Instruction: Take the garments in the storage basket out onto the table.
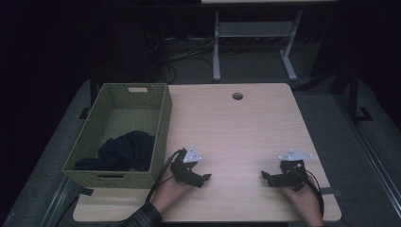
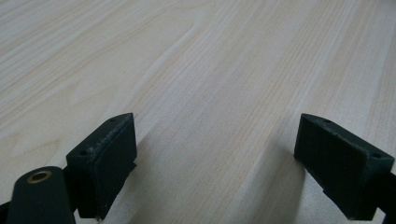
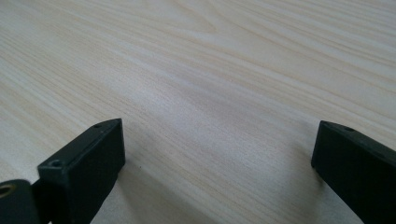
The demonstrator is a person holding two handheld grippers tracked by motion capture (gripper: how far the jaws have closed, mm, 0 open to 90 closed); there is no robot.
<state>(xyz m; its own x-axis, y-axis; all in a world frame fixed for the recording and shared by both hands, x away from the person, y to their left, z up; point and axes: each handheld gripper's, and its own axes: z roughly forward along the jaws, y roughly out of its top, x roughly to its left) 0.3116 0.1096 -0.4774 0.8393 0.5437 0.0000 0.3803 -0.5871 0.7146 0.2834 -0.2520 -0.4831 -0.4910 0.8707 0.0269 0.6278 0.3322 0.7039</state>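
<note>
A woven green basket [image 1: 163,124] stands on the left side of the light wooden table [image 1: 236,127], with a dark cloth [image 1: 124,150] bunched in its near end. My left gripper [image 1: 205,178] rests low on the table just right of the basket's near corner, pointing right, jaws open and empty. In the left gripper view its gripper [image 2: 217,158] has bare wood between the wide-set pads [image 2: 105,163]. My right gripper [image 1: 264,177] lies near the table's front right, pointing left toward the other, open too. Its own view shows the gripper [image 3: 217,168] over bare wood.
A round cable hole [image 1: 237,96] sits near the table's far edge. Beyond the table stand white desk legs [image 1: 216,47] and cables on a dark floor. Each gripper's cable trails back along the person's forearm.
</note>
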